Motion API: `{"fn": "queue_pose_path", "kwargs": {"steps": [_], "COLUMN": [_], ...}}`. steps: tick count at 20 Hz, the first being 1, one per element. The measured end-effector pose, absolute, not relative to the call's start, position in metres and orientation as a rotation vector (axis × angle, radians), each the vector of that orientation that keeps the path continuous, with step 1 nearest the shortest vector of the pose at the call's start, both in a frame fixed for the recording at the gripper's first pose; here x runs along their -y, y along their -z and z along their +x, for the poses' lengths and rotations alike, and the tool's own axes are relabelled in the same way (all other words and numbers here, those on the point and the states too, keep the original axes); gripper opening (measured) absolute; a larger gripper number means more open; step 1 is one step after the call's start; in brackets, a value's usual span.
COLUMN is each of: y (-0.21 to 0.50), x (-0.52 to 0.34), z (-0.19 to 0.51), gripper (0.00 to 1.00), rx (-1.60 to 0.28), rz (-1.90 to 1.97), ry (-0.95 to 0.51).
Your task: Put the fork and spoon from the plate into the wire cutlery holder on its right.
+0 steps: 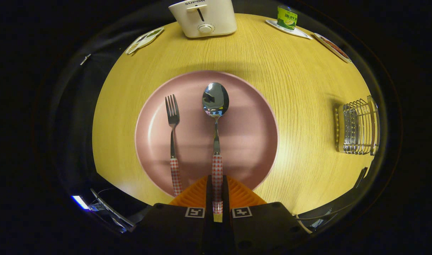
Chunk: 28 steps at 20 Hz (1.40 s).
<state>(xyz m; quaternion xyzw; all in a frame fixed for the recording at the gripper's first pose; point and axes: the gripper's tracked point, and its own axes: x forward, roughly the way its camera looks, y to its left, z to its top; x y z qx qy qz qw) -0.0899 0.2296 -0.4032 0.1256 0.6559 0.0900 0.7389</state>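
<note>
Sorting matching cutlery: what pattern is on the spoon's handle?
Red-and-white check, clearest in the gripper view, where the spoon's handle lies between the gripper fingers.

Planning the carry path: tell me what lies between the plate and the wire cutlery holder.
In the gripper view, only bare wooden table lies between the pink plate and the wire cutlery holder. The tongs are closed on the spoon handle.
</note>
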Motion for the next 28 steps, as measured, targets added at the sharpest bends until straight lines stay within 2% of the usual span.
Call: {"fn": "queue_pose_path", "kwargs": {"steps": [6,14,21,28], "y": [0.351,0.276,0.273,0.298], "x": [-0.208,-0.100,0.010,0.069], "z": [-0.080,-0.089,-0.118,-0.138], "gripper": [0.13,0.13,0.13,0.13], "rx": [-1.346,-1.319,-1.504,-1.759], "rz": [0.286,0.200,0.098,-0.027], "ry": [-0.281,-0.351,-0.327,-0.325]}}
